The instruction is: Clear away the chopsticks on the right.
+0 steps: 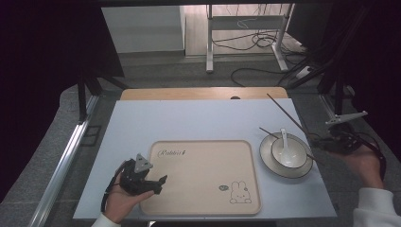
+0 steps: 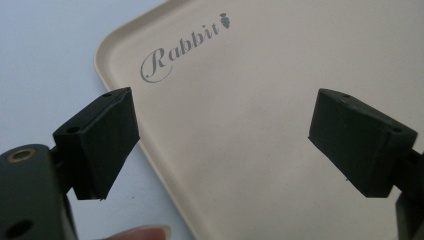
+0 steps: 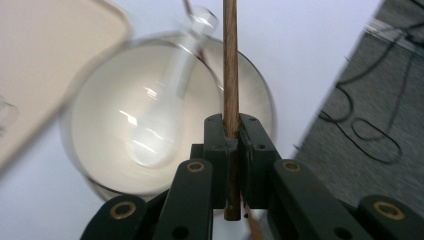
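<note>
Right gripper point(image 3: 231, 145) jaws clamp one chopstick point(image 3: 230, 60), long axis pointing at worktop's far edge, over bowl point(image 1: 288, 152); left gripper point(image 1: 150, 182) jaws gape over tray point(image 1: 208, 177).

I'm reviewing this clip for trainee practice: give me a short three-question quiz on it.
1. True or false: the right gripper is shut on a brown wooden chopstick.
2. What lies in the white ceramic bowl? A) white ceramic spoon B) fork C) lemon
3. Over which thing do the open jaws of the left gripper hang?

Key: 1 true; 2 A; 3 the beige rectangular tray printed "Rabbit".
</note>
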Demonstrator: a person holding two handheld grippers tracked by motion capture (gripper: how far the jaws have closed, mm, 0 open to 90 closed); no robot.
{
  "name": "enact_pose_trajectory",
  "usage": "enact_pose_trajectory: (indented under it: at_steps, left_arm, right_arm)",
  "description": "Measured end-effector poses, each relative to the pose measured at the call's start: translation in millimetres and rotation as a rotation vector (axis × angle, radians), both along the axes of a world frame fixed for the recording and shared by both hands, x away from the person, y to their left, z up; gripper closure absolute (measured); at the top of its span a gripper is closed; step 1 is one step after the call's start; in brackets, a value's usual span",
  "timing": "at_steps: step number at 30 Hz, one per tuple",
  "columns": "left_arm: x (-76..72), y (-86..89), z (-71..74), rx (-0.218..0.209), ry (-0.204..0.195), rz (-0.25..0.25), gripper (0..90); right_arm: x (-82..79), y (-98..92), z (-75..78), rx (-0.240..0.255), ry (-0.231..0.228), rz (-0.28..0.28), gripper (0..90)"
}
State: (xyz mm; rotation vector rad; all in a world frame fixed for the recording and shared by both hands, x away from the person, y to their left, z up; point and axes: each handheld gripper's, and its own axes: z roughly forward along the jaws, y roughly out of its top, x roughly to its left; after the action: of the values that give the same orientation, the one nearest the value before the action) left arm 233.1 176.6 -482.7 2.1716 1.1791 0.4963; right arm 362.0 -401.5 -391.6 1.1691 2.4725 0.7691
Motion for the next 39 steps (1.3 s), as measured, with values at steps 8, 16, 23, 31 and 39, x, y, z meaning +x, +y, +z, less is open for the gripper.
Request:
enact_pose_trajectory:
  at_steps: [8, 16, 23, 31, 39]
  left_arm:
    - [-0.3, 1.3, 1.0, -0.002, -0.003, 0.001, 12.5]
    - [-0.8, 1.1, 1.3, -0.004, -0.006, -0.001, 12.5]
    - [-1.0, 0.9, 1.5, -0.005, -0.005, -0.001, 12.6]
    - [-1.3, 1.3, 1.6, -0.005, -0.005, -0.001, 12.6]
    - [-1.0, 0.8, 1.0, -0.003, -0.002, -0.002, 12.6]
  right_arm:
    - [-21.2, 56.4, 9.5, 0.016, 0.018, 0.110, 82.7]
    - [-38.2, 102.4, 1.7, 0.000, 0.056, 0.205, 82.6]
    - [-51.2, 139.7, -16.6, -0.001, 0.107, 0.248, 82.5]
    - [-59.5, 176.3, -67.0, -0.096, 0.224, 0.275, 82.5]
    - [-62.7, 189.3, -90.3, -0.157, 0.264, 0.297, 82.4]
